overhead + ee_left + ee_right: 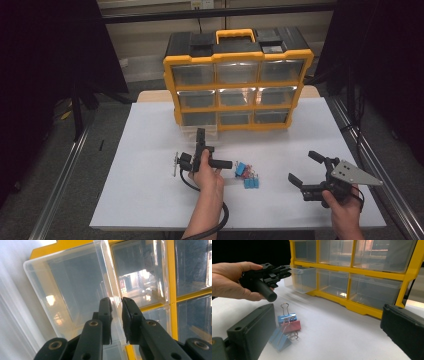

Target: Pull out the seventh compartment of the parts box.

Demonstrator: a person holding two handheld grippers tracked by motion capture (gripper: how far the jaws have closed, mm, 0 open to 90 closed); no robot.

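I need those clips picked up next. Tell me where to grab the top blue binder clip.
Grip the blue binder clip across its folded body, coming straight down from above with the open right tool. It lies flat against the red clip, wire handles splayed, so the body is the firmest hold.

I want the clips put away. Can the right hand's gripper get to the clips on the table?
Probably yes. The right gripper is open, and the clips lie on bare white table just beside it with nothing between. The left gripper is busy at the clear drawer, away from that path.
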